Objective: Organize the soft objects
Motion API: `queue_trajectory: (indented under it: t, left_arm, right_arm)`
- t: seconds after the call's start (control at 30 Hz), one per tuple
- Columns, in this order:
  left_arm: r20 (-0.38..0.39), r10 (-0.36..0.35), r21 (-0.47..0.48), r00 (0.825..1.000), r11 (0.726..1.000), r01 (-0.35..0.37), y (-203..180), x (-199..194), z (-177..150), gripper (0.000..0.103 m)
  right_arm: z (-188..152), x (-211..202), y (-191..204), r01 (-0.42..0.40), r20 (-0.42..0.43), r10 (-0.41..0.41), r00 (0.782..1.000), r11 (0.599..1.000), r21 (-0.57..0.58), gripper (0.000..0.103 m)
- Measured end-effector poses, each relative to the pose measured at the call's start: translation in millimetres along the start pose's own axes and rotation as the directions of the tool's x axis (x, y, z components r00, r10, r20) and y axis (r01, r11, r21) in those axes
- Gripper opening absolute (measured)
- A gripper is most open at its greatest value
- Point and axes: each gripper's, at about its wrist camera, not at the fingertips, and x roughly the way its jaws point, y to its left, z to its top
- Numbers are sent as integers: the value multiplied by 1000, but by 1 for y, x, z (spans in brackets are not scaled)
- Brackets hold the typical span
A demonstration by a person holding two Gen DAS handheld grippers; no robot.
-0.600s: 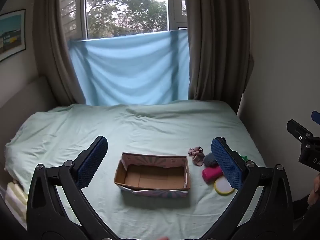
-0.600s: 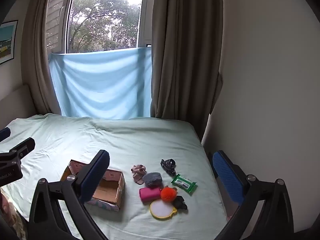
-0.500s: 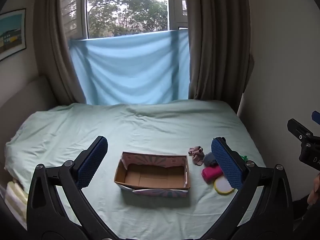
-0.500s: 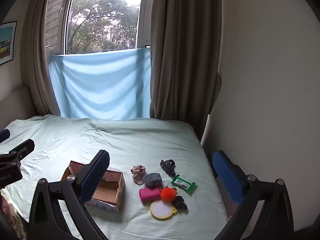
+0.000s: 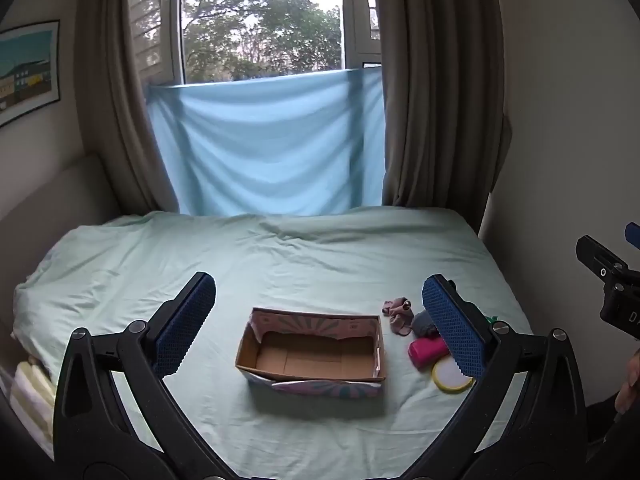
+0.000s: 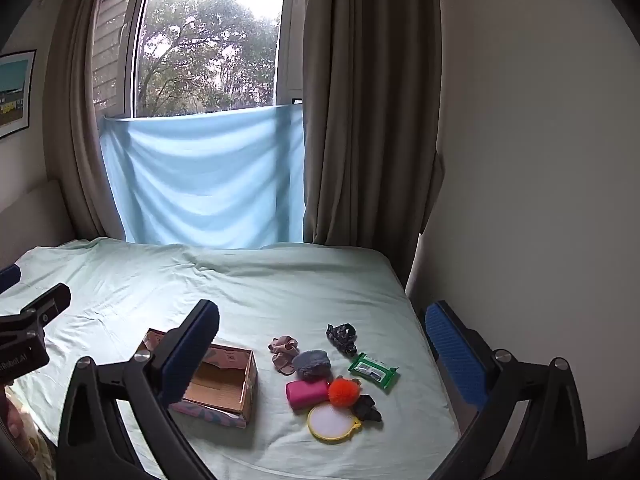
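Observation:
An open, empty cardboard box [image 5: 312, 354] [image 6: 224, 388] sits on the mint bed sheet [image 5: 280, 264]. To its right lies a cluster: a pink scrunchie [image 6: 283, 350], a grey-blue fuzzy pad [image 6: 311, 363], a dark patterned scrunchie [image 6: 341, 335], a green wipes pack [image 6: 373, 367], a pink case [image 6: 306, 394], an orange pom-pom [image 6: 342, 392], a small black item [image 6: 367, 408] and a round yellow-rimmed mirror [image 6: 332, 422]. My left gripper [image 5: 316, 320] is open, above the box. My right gripper [image 6: 322, 340] is open, above the cluster. Both are empty.
The bed's right edge runs along a white wall [image 6: 520, 200]. Brown curtains [image 6: 368, 120] and a blue cloth [image 6: 208, 180] hang by the window behind. Folded linens [image 5: 28, 388] lie at the bed's left front edge.

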Motion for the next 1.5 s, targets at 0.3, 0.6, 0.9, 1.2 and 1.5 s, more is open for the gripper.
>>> queue_trajectory:
  t: [0.3, 0.6, 0.9, 1.2, 1.5]
  left_arm:
    - [6, 6, -5, 1000, 1000, -6, 5, -5, -1, 103]
    - [4, 11, -9, 1000, 1000, -11, 4, -4, -2, 103]
    - [1, 2, -21, 1000, 1000, -2, 6, -5, -1, 103]
    - [-1, 0, -18, 1000, 1000, 0, 4, -3, 0, 103]
    - [-9, -8, -18, 1000, 1000, 8, 5, 1, 2, 103]
  right_arm:
    - [-1, 0, 1, -5, 4, 5, 1000, 1000, -8, 103]
    - [-2, -2, 1, -12, 17, 12, 1000, 1000, -8, 103]
    - [-4, -3, 3, -13, 20, 13, 1000, 1000, -16, 103]
    - [-4, -4, 7, -11, 16, 11, 1000, 1000, -21, 103]
    - [-3, -6, 10, -12, 18, 12, 1000, 1000, -22, 103]
